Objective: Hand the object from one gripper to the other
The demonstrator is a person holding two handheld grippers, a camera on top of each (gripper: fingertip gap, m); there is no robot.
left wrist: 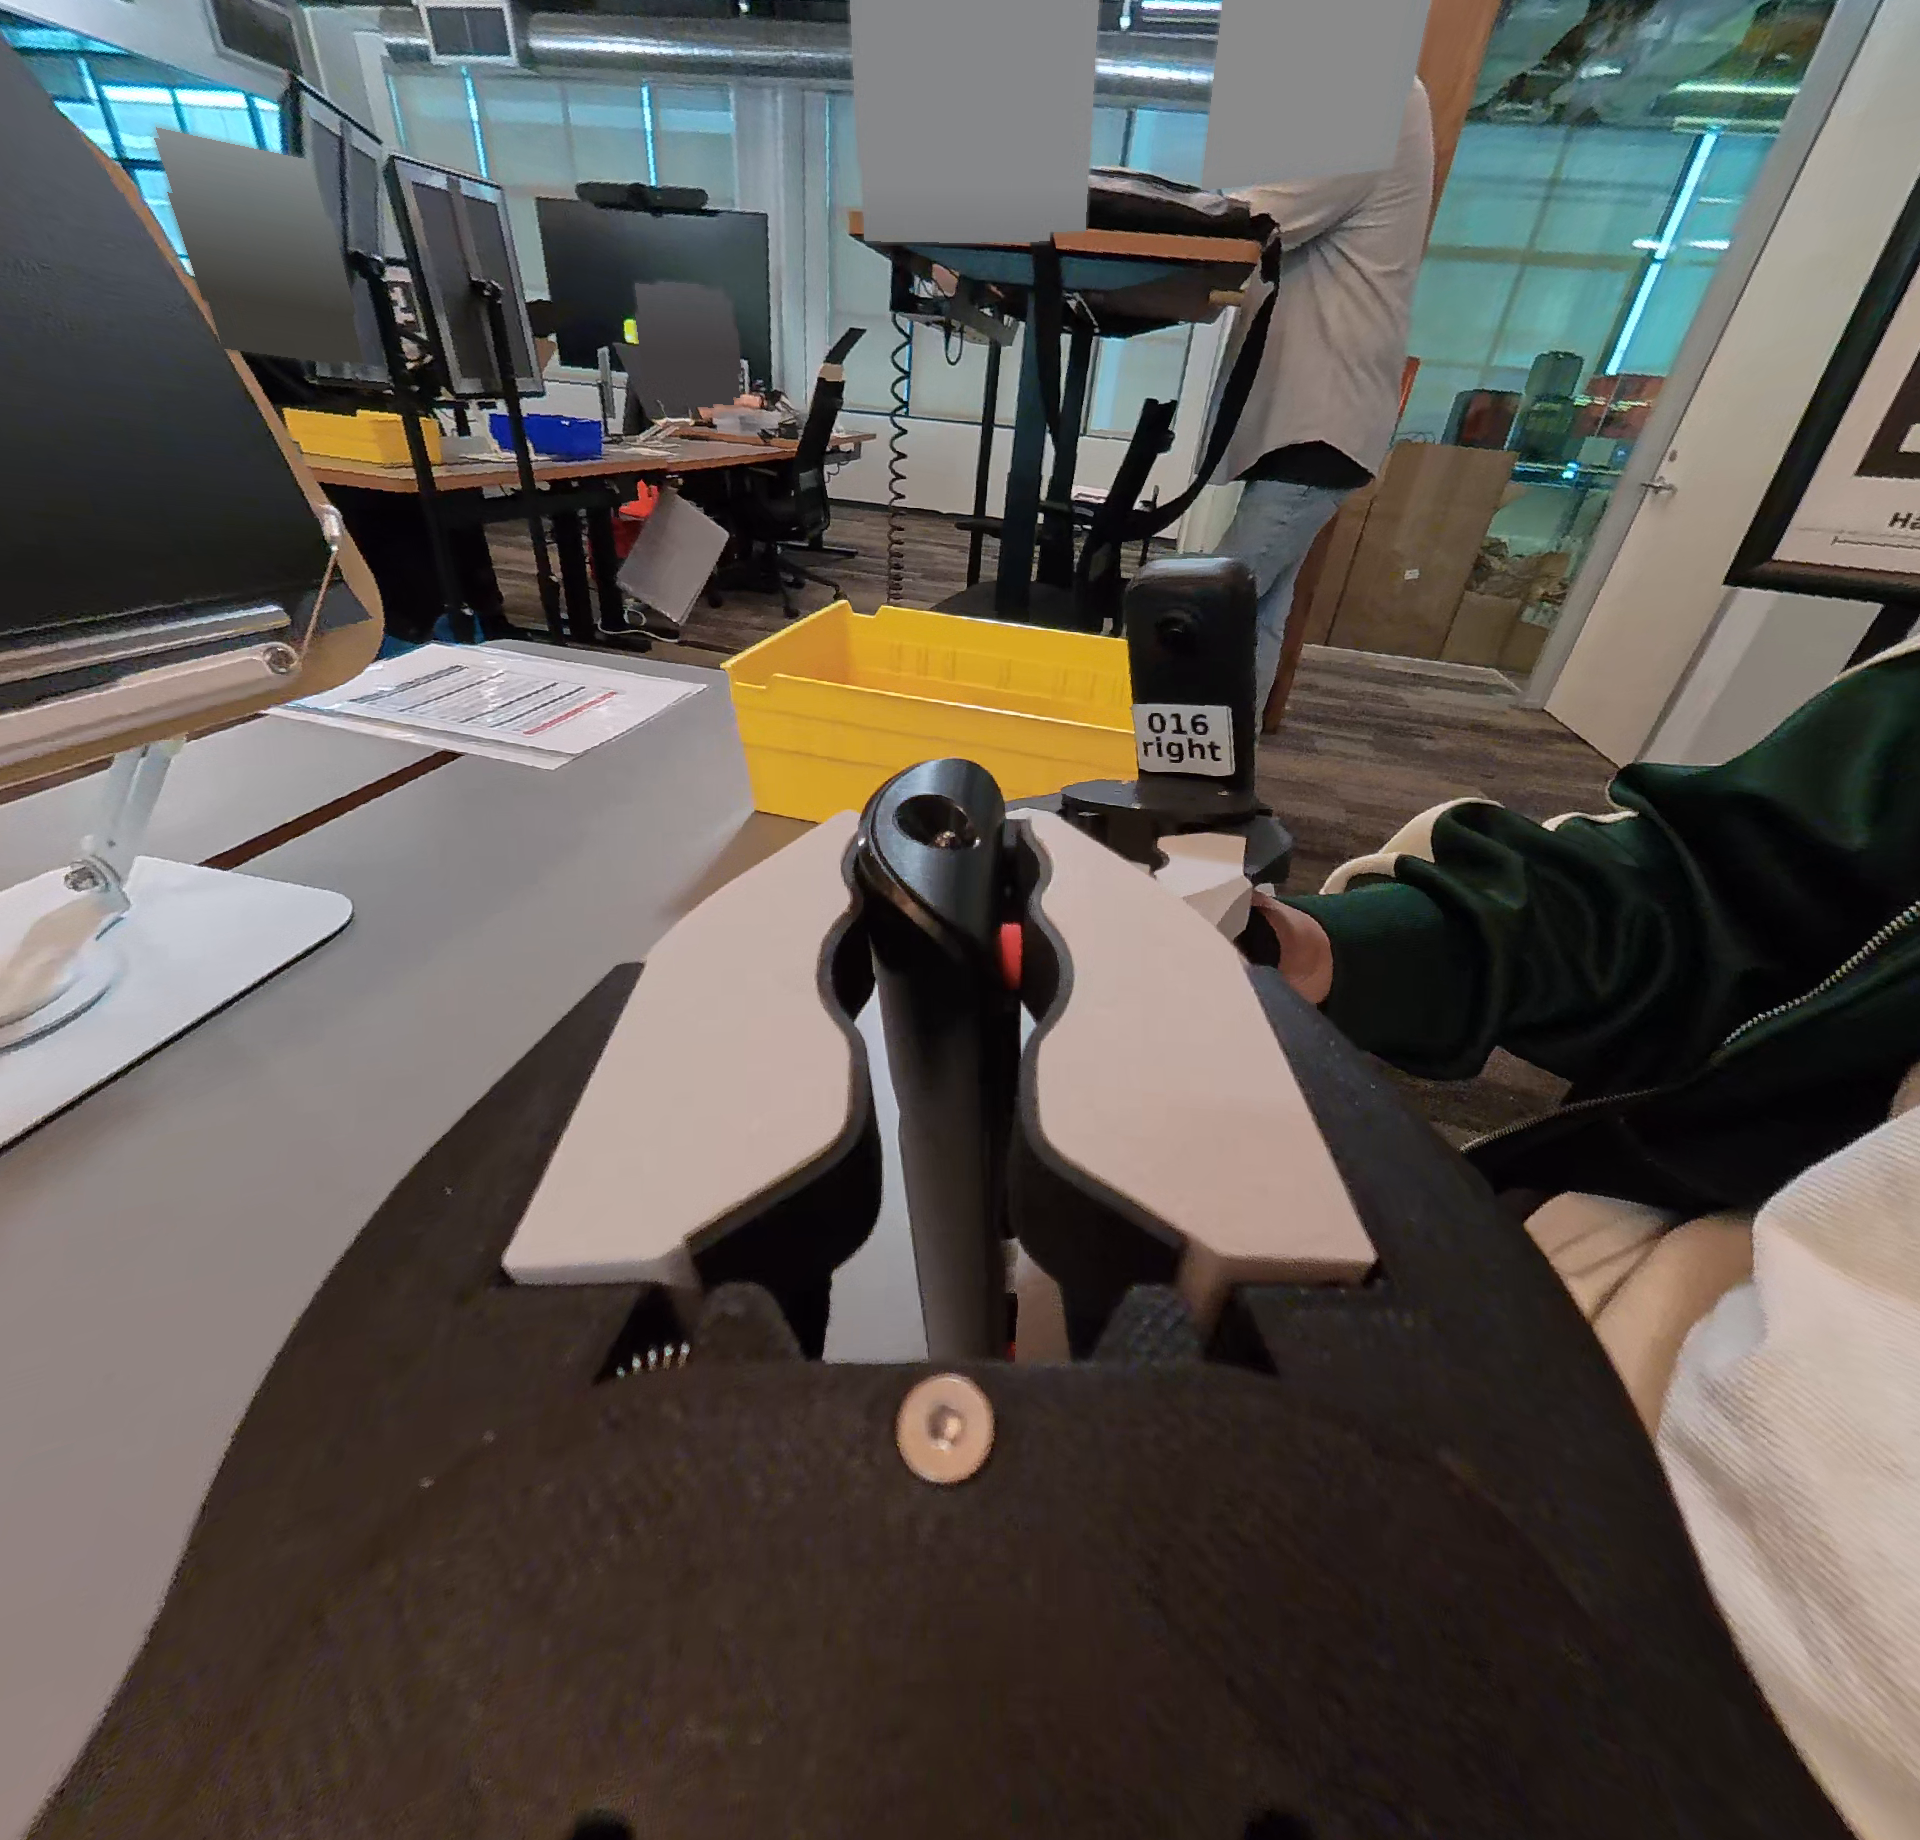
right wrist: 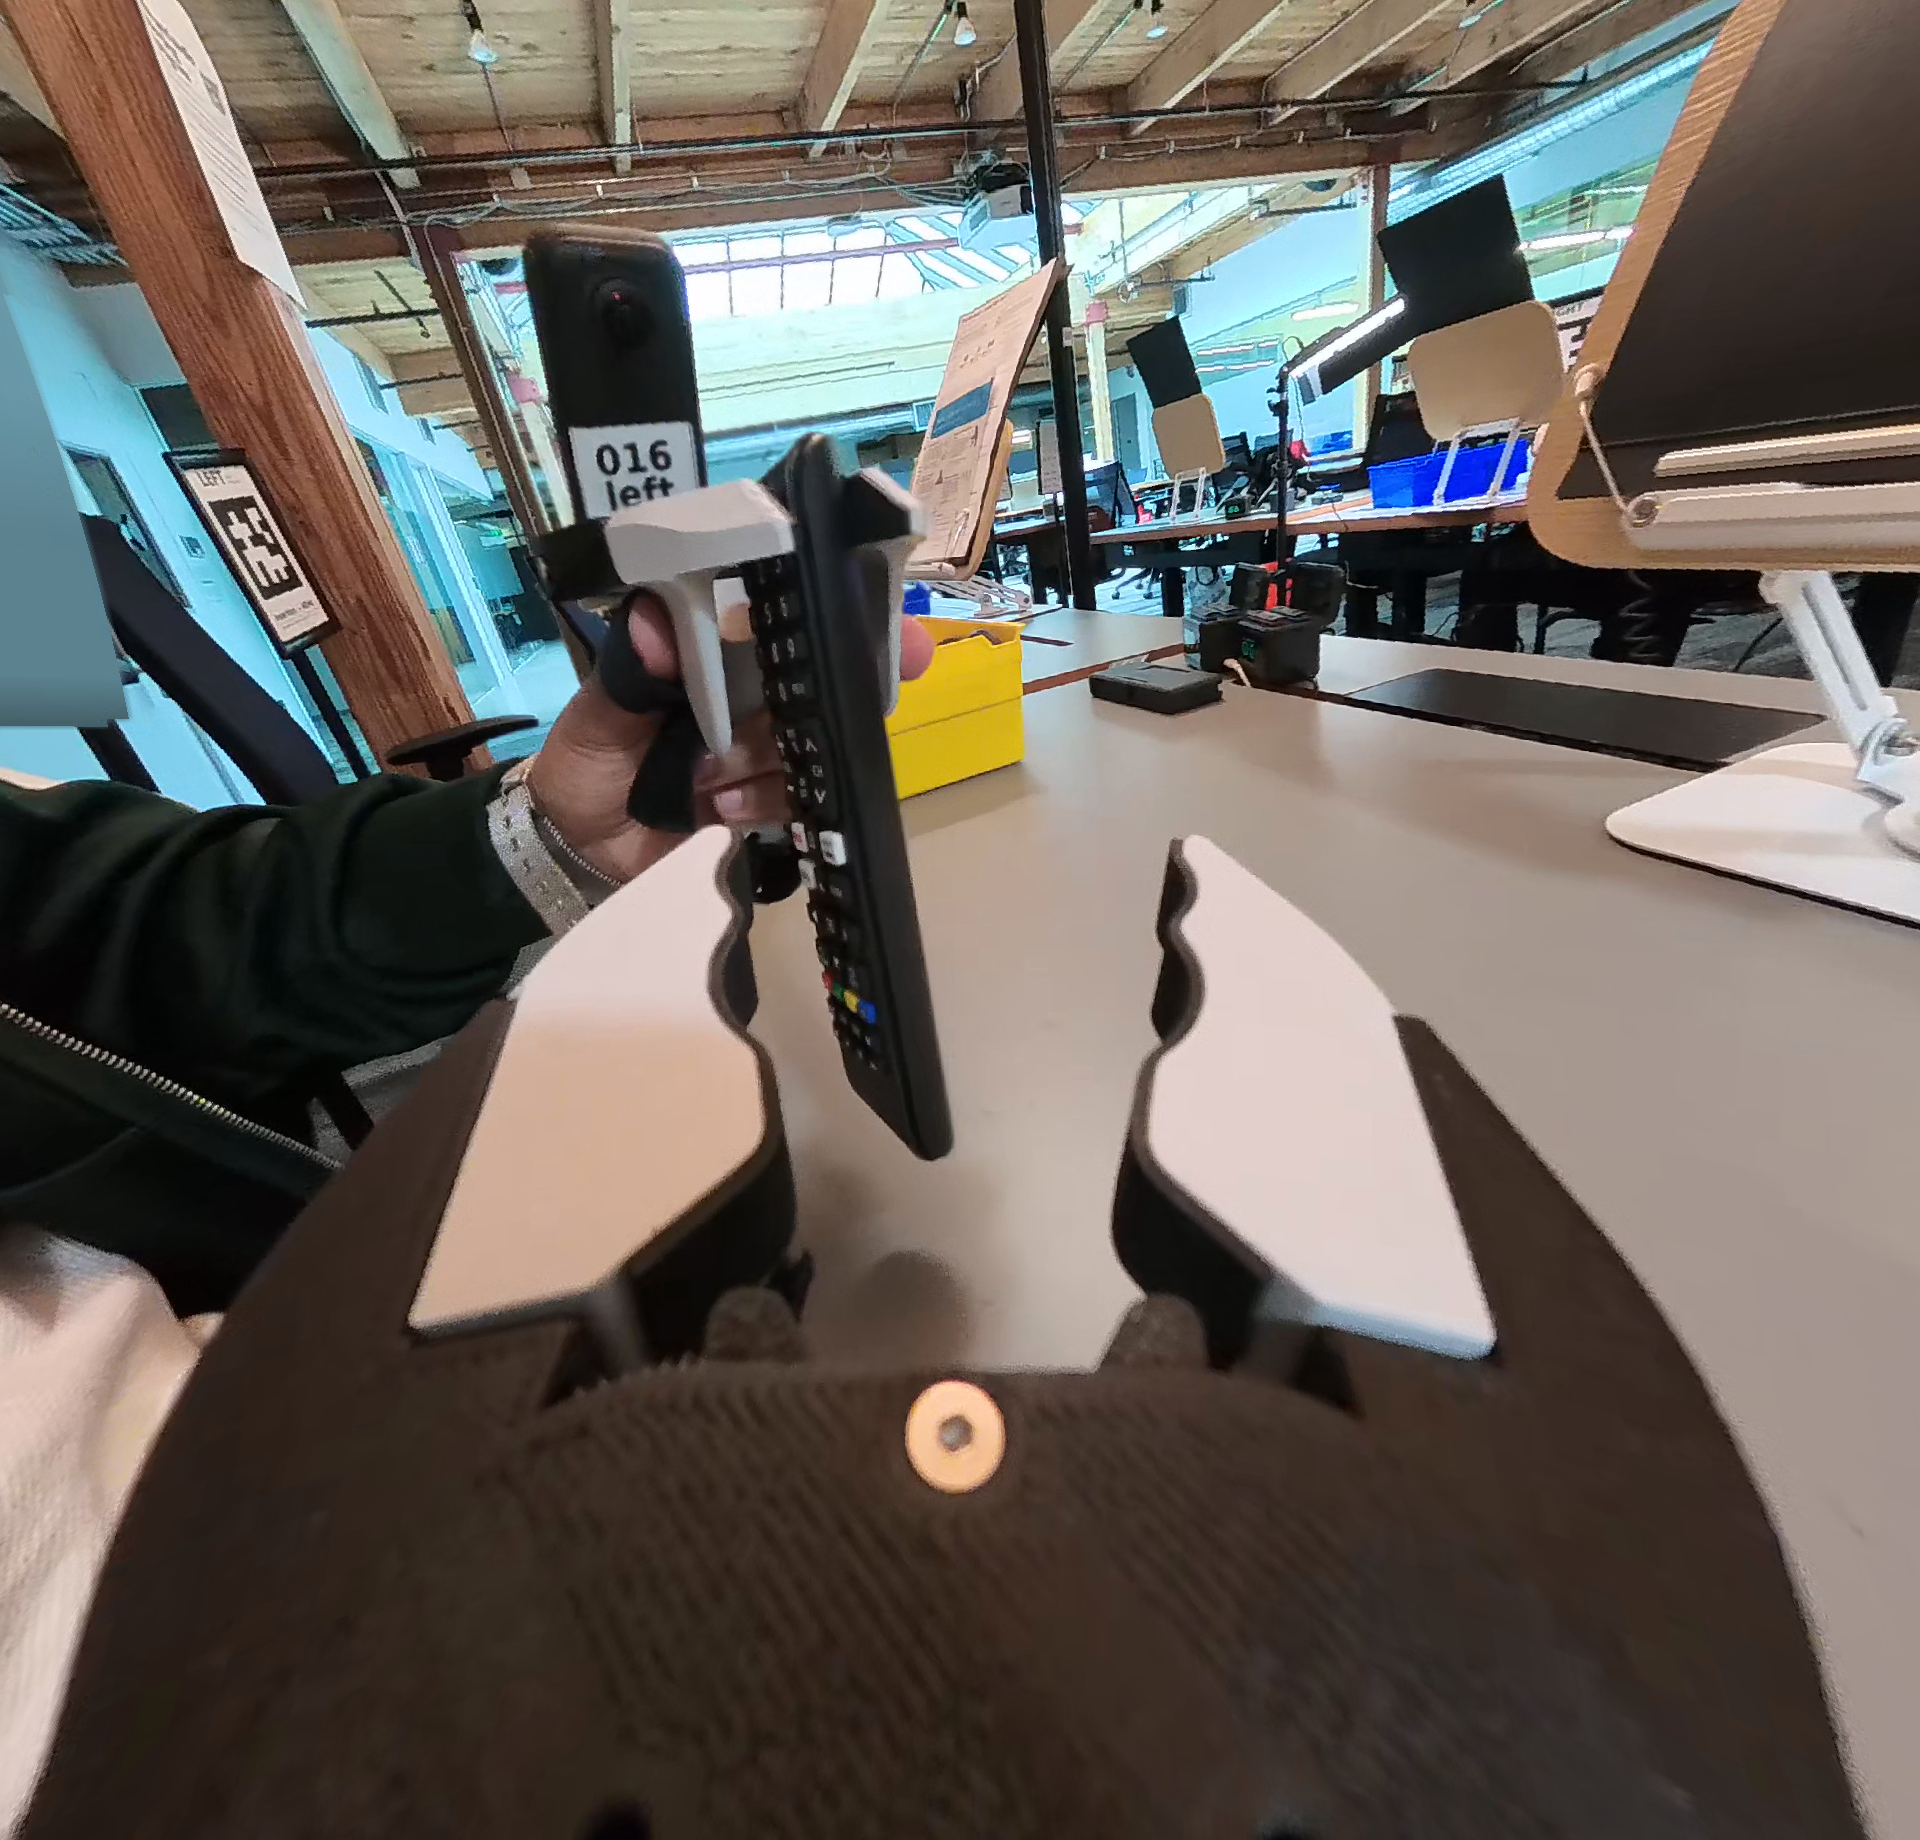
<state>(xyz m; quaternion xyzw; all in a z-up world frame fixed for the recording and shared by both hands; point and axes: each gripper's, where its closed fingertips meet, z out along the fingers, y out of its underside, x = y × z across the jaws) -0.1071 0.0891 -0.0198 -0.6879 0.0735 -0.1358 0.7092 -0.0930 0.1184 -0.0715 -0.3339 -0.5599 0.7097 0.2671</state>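
Left gripper [left wrist: 940,917] has its fingers clamped tight on the black remote control [right wrist: 847,814], holding it upright above the grey counter [right wrist: 1351,959]. Right gripper [right wrist: 956,959] waits with fingers spread wide apart, the remote's lower end hanging between them, touching neither. Yellow bin [left wrist: 935,710] sits far behind.

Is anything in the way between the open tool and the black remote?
Nothing visible: the long black remote, clamped in the left tool, hangs in the open gap of the right tool.
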